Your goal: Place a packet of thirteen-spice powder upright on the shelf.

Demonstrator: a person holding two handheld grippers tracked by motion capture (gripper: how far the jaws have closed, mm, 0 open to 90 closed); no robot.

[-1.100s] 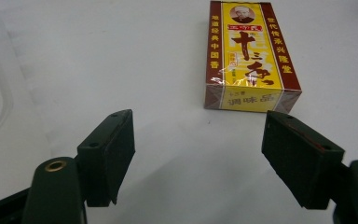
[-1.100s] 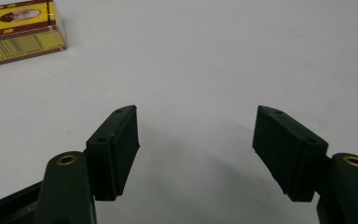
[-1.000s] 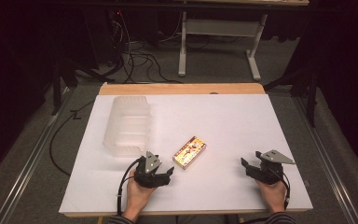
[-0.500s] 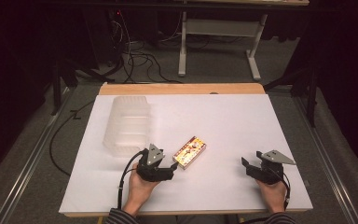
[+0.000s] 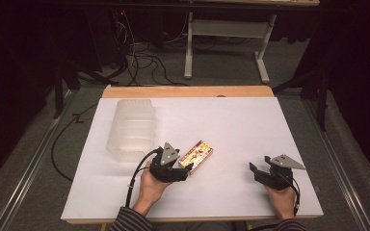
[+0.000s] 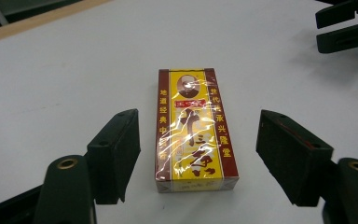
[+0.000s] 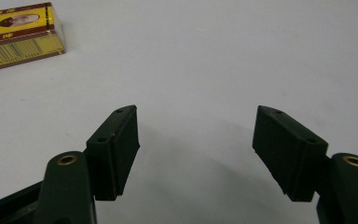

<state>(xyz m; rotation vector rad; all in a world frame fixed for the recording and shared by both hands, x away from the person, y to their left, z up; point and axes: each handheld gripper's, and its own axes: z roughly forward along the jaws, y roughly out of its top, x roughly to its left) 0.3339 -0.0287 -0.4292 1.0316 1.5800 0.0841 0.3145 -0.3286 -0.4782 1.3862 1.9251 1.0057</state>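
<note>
A yellow and dark-red box (image 5: 197, 153) wrapped in clear film lies flat on the white table sheet (image 5: 231, 125), left of centre. My left gripper (image 5: 184, 170) has come up to its near end. In the left gripper view the box (image 6: 193, 140) lies between the jaws of the left gripper (image 6: 196, 126). They have just been closing on it, but a gap still shows on each side. My right gripper (image 5: 255, 172) rests on the sheet at the right. It stands open in its own view (image 7: 196, 116) with nothing between the pads, and the box (image 7: 18, 32) is far to its left.
A clear ribbed plastic container (image 5: 132, 127) lies at the back left of the sheet, close behind my left hand. A strip of the wooden table edge (image 5: 188, 91) shows at the far side. Beyond it are a dark floor, cables and a desk frame.
My left hand has slid toward the box, turning its gripper until the jaws flank the box's near end. The right hand and the box have stayed put.
</note>
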